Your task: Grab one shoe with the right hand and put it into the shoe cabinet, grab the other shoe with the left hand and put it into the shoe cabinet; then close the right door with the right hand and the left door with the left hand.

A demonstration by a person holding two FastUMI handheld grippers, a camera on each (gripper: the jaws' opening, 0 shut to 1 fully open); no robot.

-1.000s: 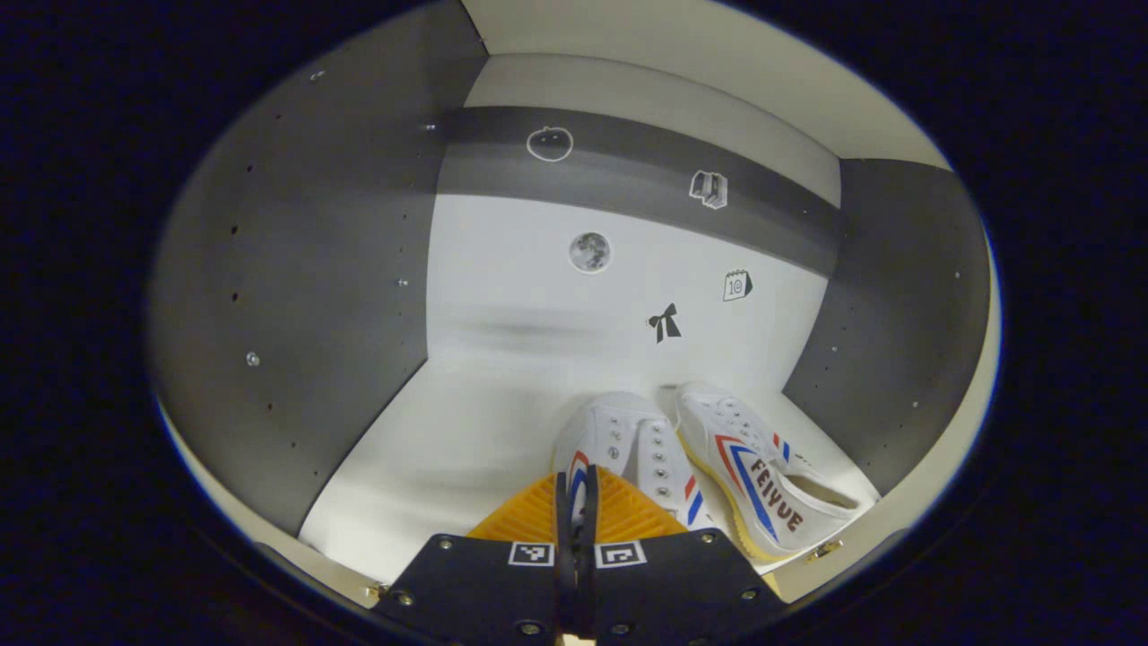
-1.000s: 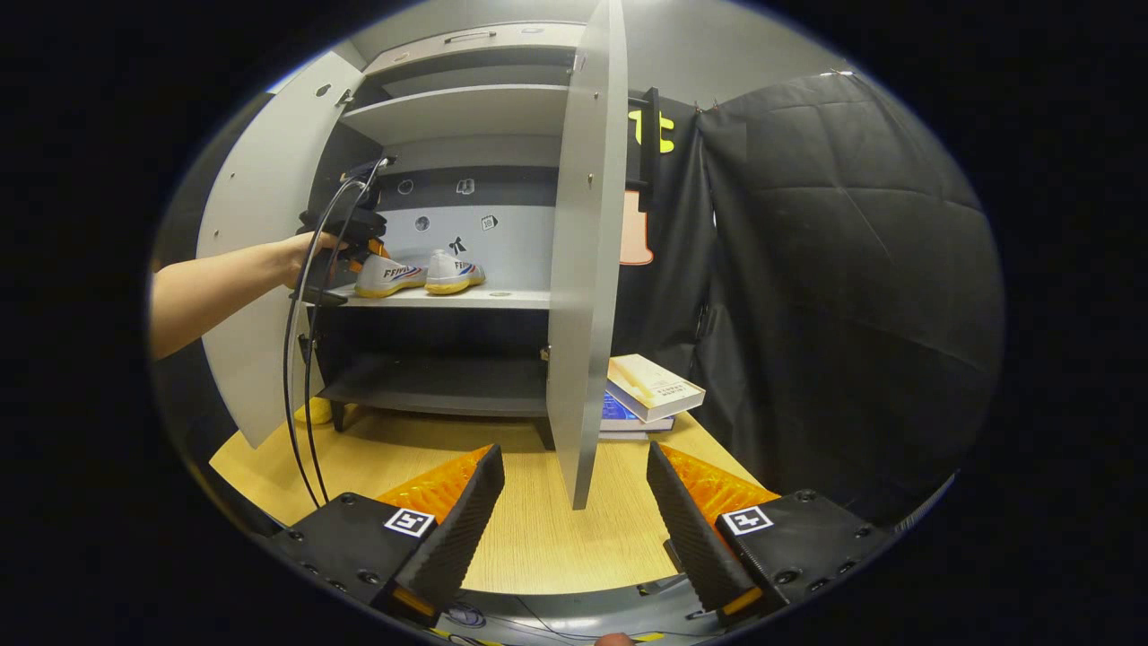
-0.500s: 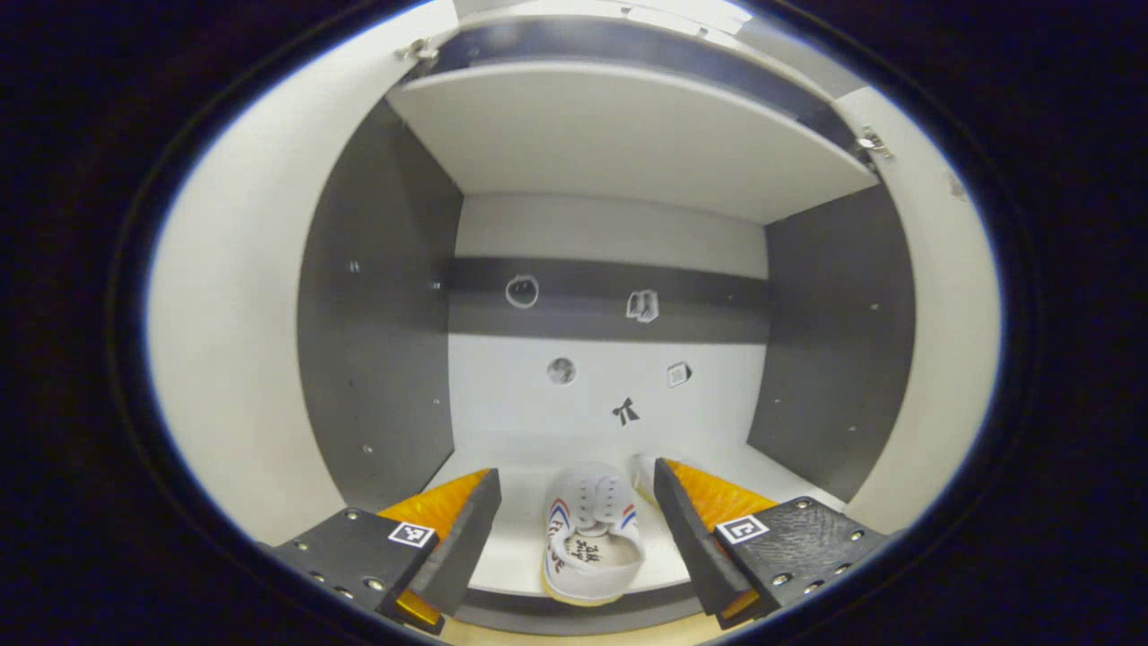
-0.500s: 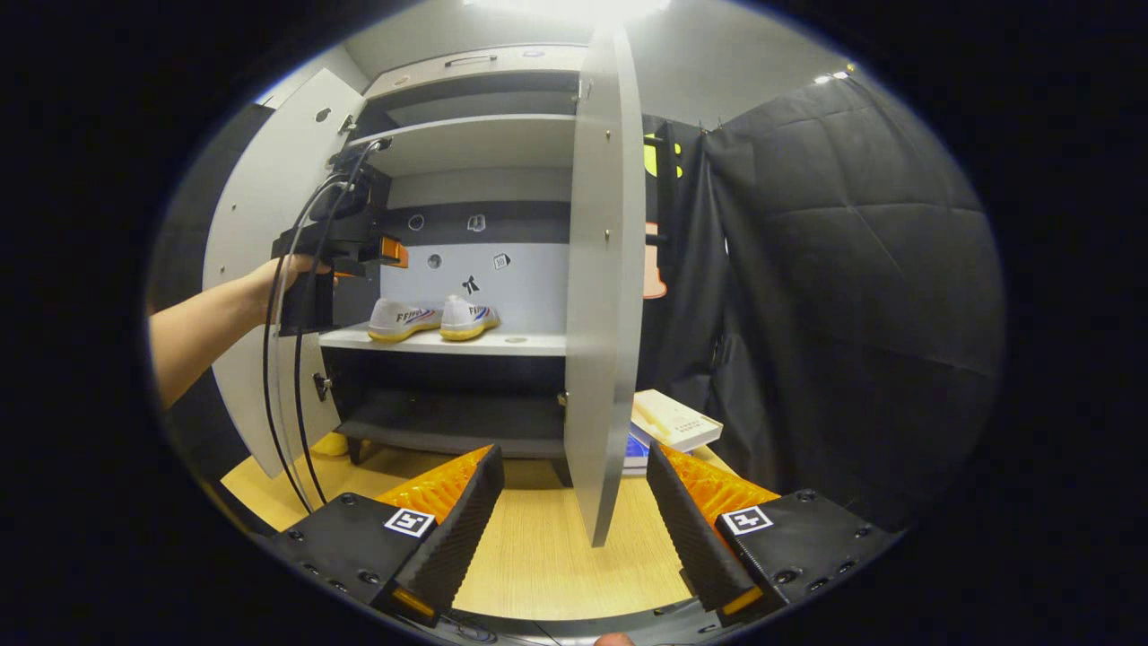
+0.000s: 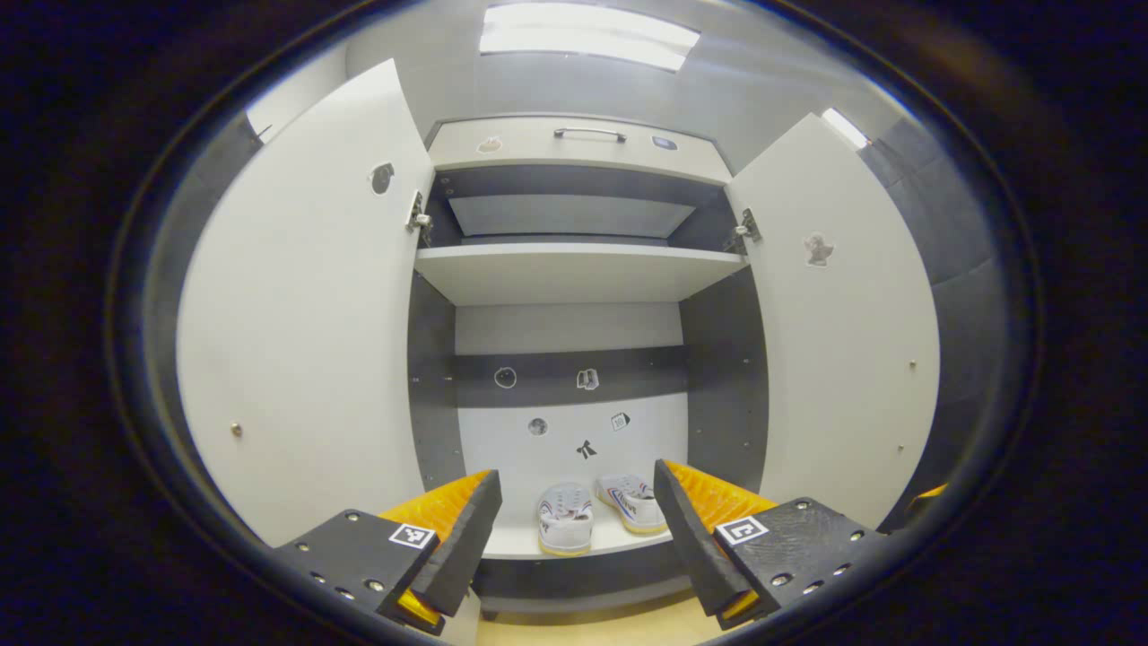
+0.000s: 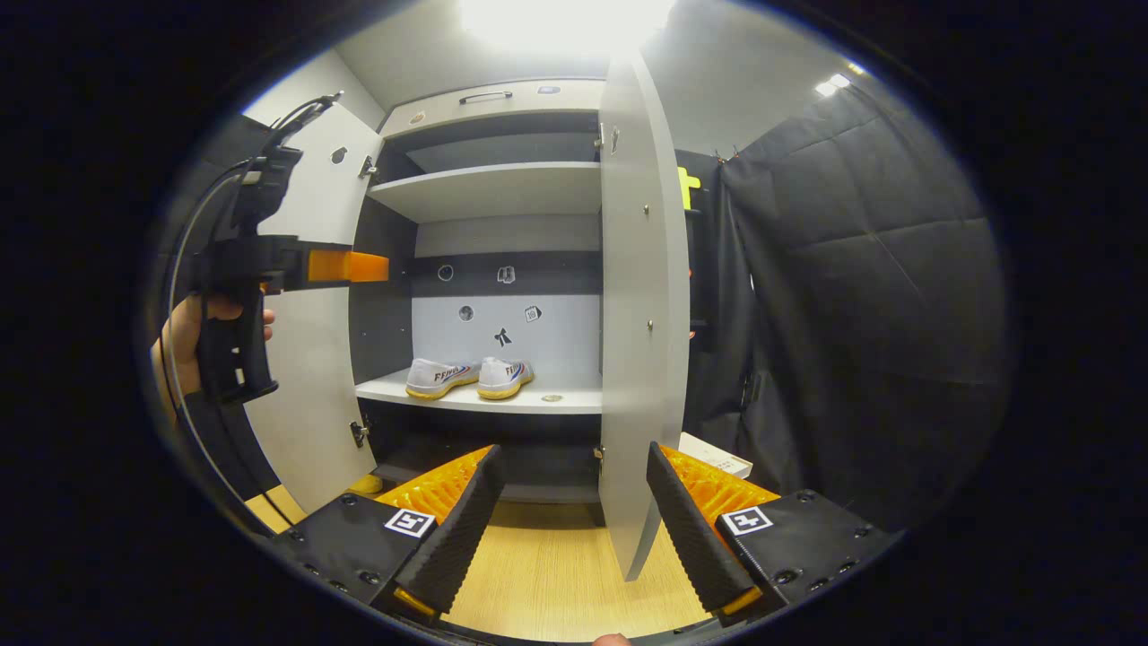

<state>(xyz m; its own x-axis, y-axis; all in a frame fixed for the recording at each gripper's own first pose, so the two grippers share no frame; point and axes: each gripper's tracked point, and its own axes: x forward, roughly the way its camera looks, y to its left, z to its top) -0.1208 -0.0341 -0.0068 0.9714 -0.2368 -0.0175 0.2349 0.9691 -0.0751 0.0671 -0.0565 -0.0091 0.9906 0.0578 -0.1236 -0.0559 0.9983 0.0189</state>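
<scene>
Black quilted cloth backs the booth, and on the shoe cabinet's middle shelf (image 6: 538, 401) both shoes, one (image 5: 565, 520) beside the other (image 5: 633, 504), sit side by side, so door closing looks next. With the right gripper (image 6: 570, 511) spread and empty just beside the right door (image 6: 641, 305), I'd push that door's outer face near its free edge. The left gripper (image 5: 574, 529), likewise spread and empty, should hold clear of the left door (image 5: 305, 332).

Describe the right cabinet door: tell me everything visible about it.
The right door is a flat, pale grey panel, matte like laminated board, standing fully open and upright. It hangs on hinges from the cabinet's right side. Its inner face carries a small sticker near the top and a few small metal studs along one edge. In the right gripper view it is seen almost edge-on, its bottom corner hanging above the wooden floor. Neither hand-held gripper touches it.
</scene>
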